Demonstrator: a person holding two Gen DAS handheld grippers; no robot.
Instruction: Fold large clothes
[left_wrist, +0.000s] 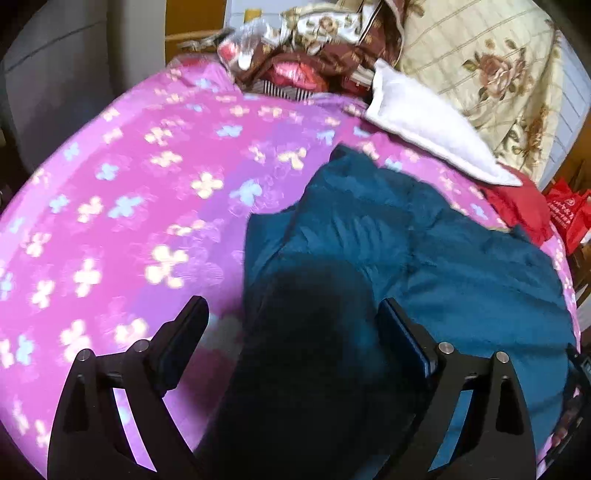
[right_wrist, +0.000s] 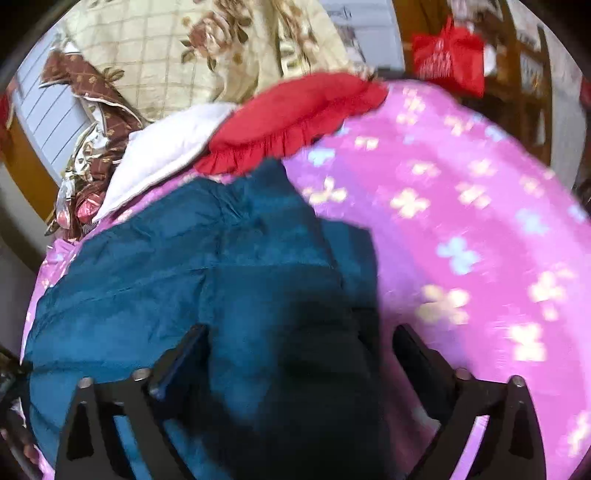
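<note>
A large teal padded jacket (left_wrist: 424, 251) lies on a pink flowered bed cover (left_wrist: 129, 192). It also shows in the right wrist view (right_wrist: 192, 258). My left gripper (left_wrist: 291, 314) is open, its fingers wide apart above the jacket's left edge, with a dark shadowed part of the jacket between them. My right gripper (right_wrist: 299, 339) is open too, straddling the jacket's right edge, where teal cloth meets the pink cover (right_wrist: 461, 221). Neither gripper holds cloth.
A white cushion (left_wrist: 424, 125), a red frilled cushion (right_wrist: 295, 114), a cream rose-patterned quilt (left_wrist: 491, 66) and brown patterned bedding (left_wrist: 317, 48) are piled at the bed's far side. A red bag (right_wrist: 450, 59) hangs past the bed.
</note>
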